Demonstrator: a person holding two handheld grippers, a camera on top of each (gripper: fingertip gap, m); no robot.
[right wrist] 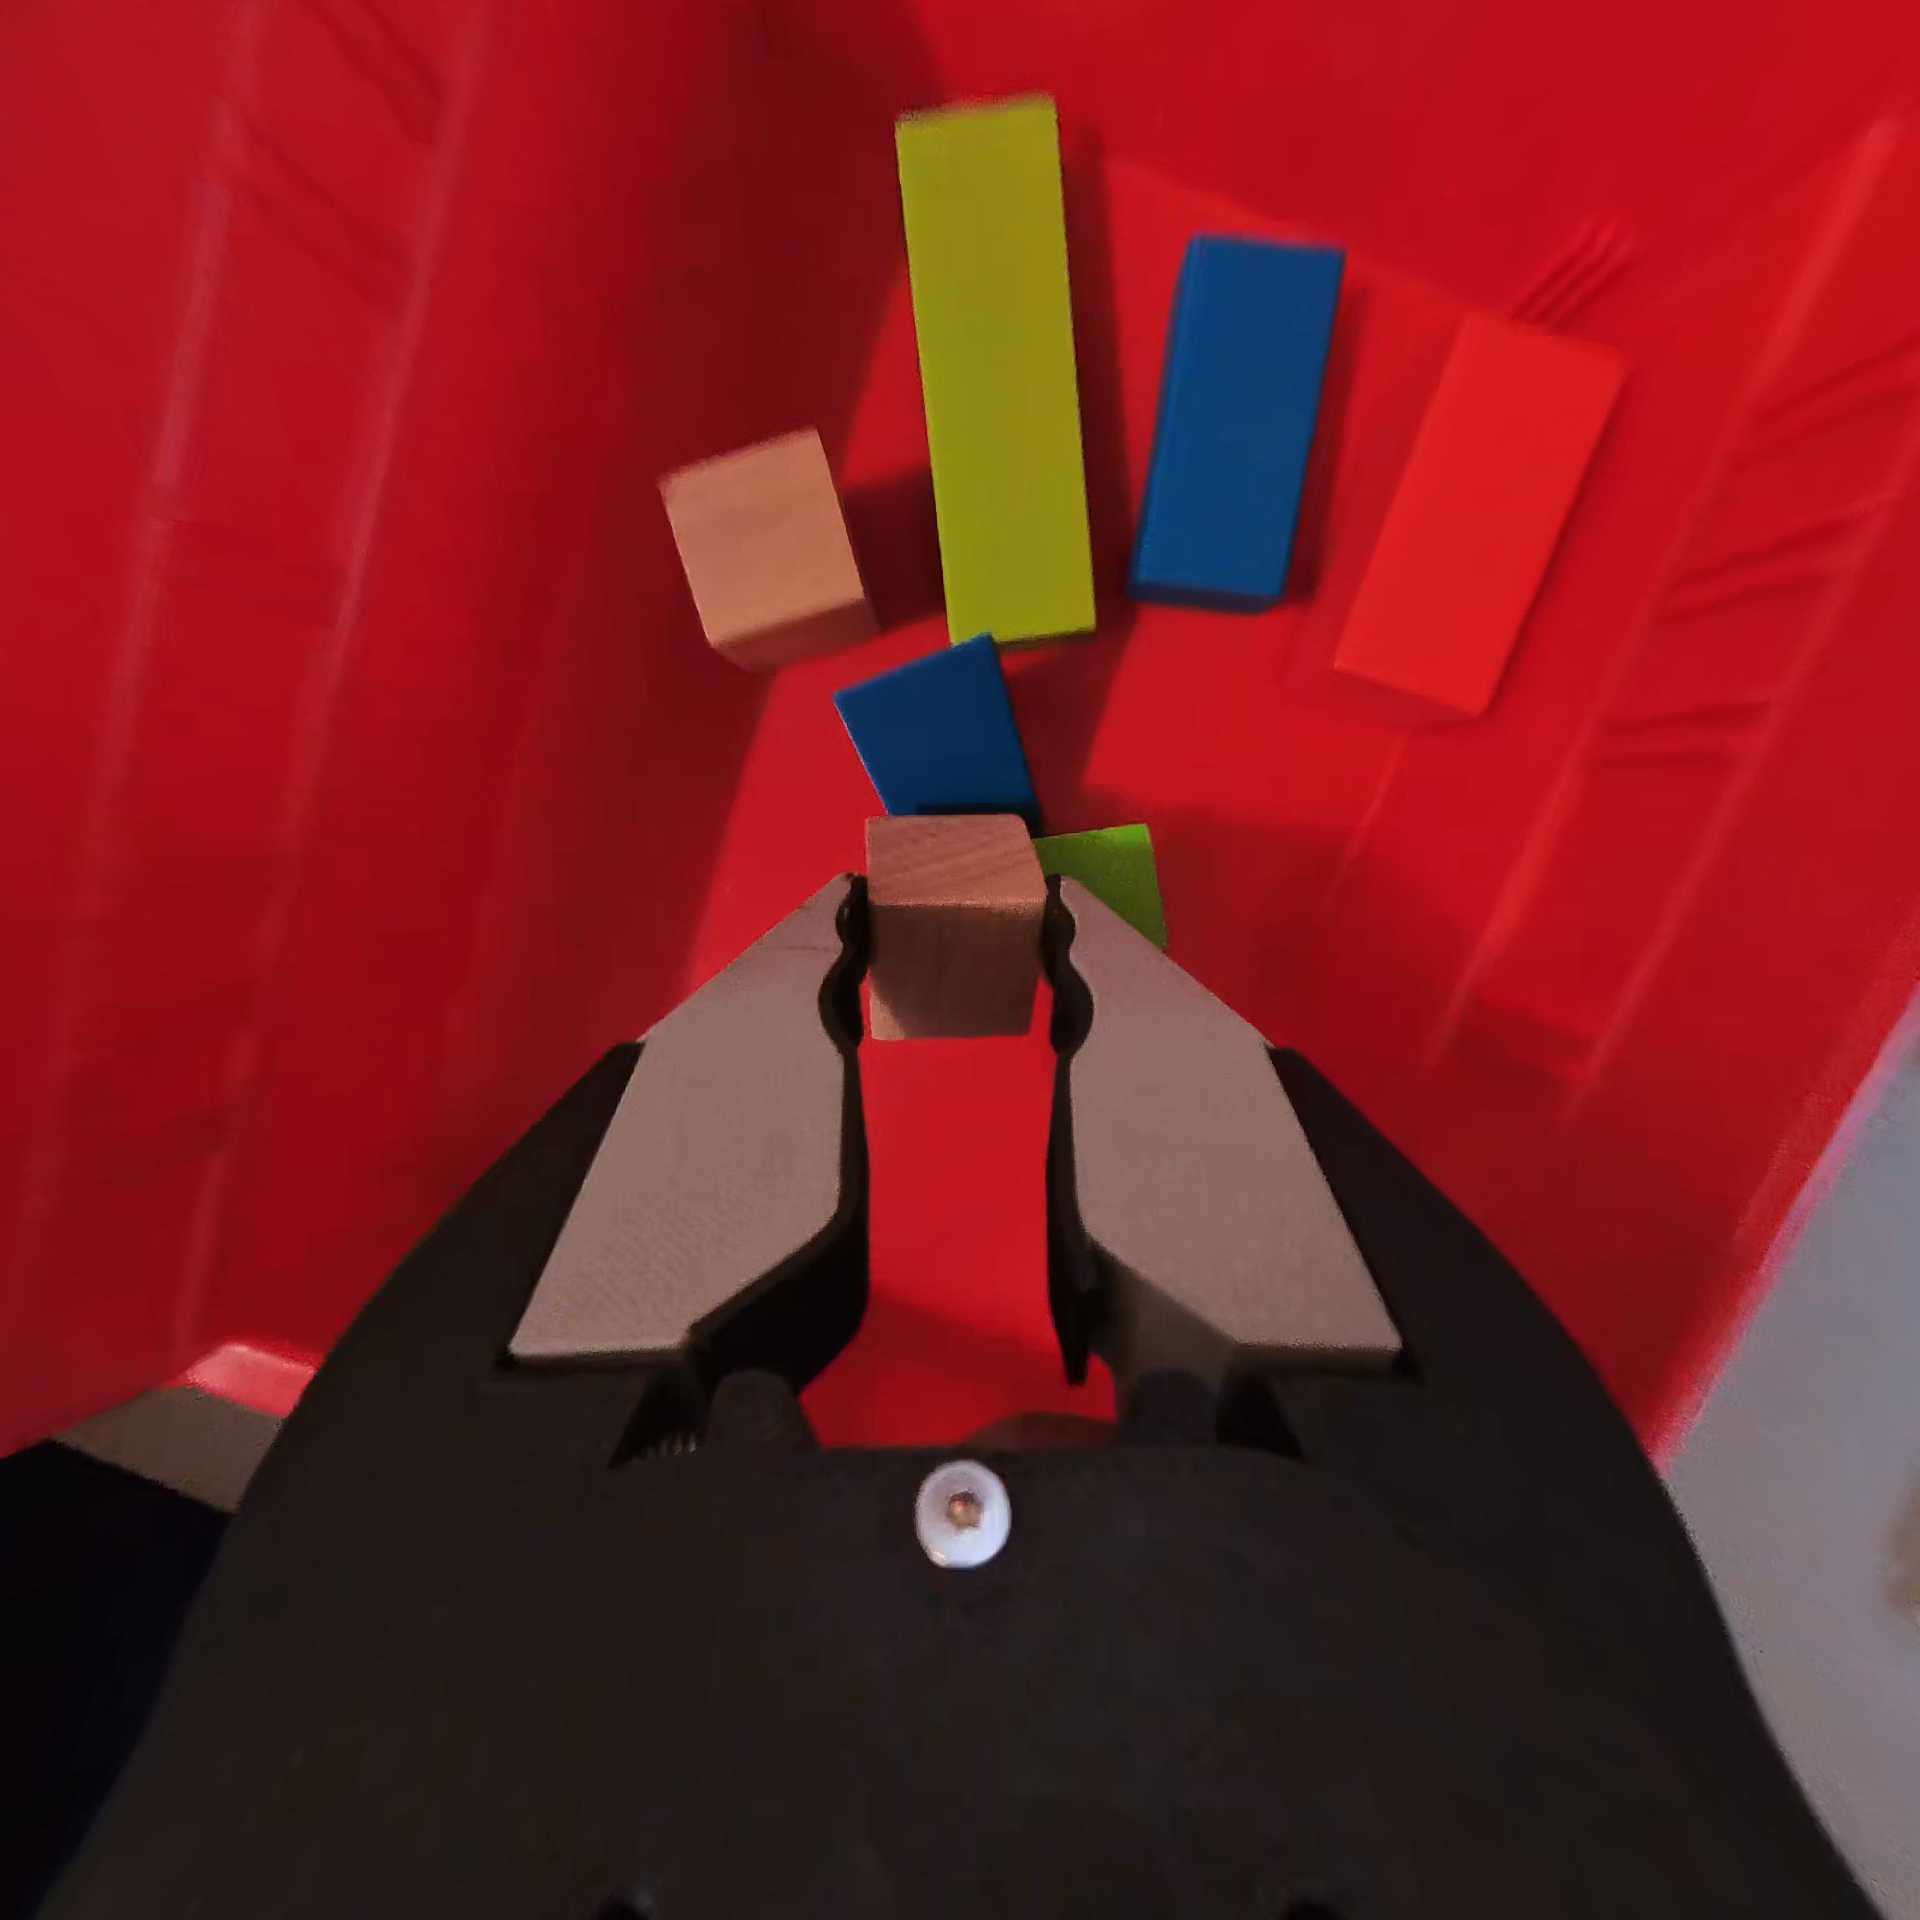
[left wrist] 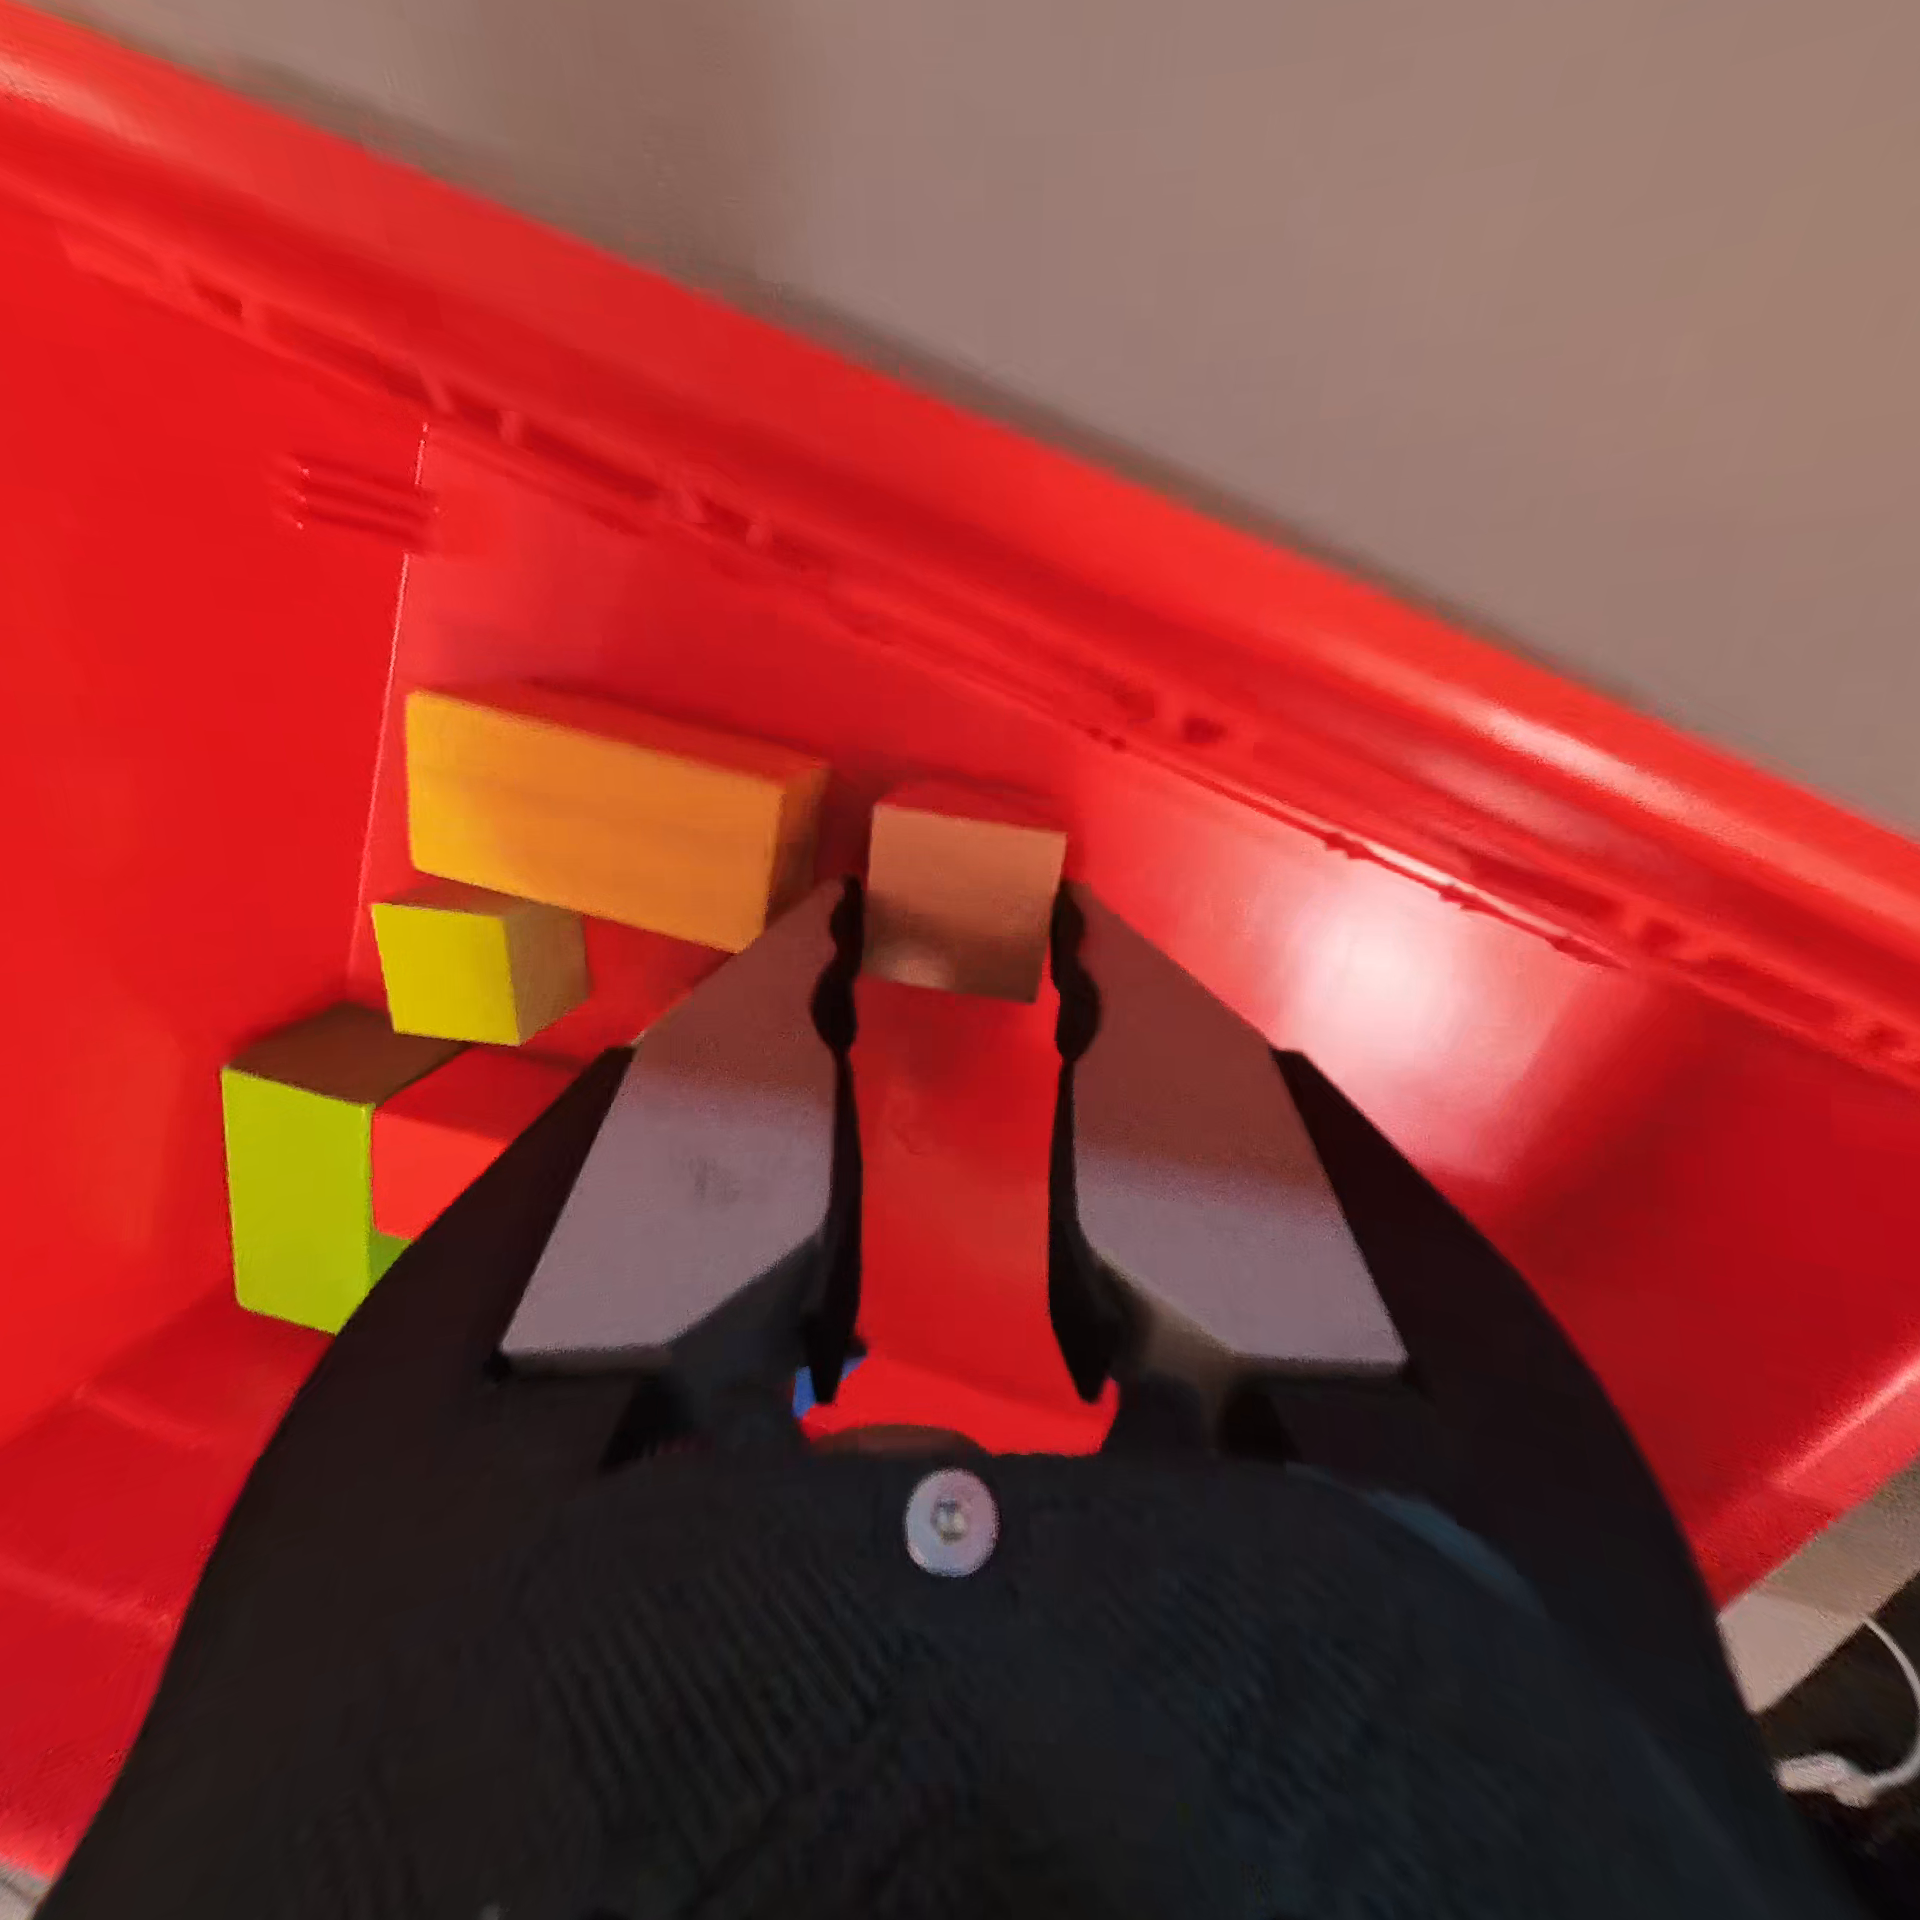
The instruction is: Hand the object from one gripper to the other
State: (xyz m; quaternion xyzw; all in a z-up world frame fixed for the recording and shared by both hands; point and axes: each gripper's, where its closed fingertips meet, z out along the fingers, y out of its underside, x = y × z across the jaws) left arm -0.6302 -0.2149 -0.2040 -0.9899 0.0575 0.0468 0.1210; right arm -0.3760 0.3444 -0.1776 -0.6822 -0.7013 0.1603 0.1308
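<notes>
In the left wrist view my left gripper is shut on a plain wooden cube. Both pads press its sides, close to the inner wall of the red bin. In the right wrist view my right gripper is shut on another plain wooden cube and holds it above the floor of the red bin. Neither view shows the other gripper.
The left wrist view is blurred; an orange block, a yellow block and a lime block lie left of the cube. Below the right gripper lie a third wooden cube, a long lime block, two blue blocks, a red block and a green block. My left gripper's tips are some 5 cm from the orange block.
</notes>
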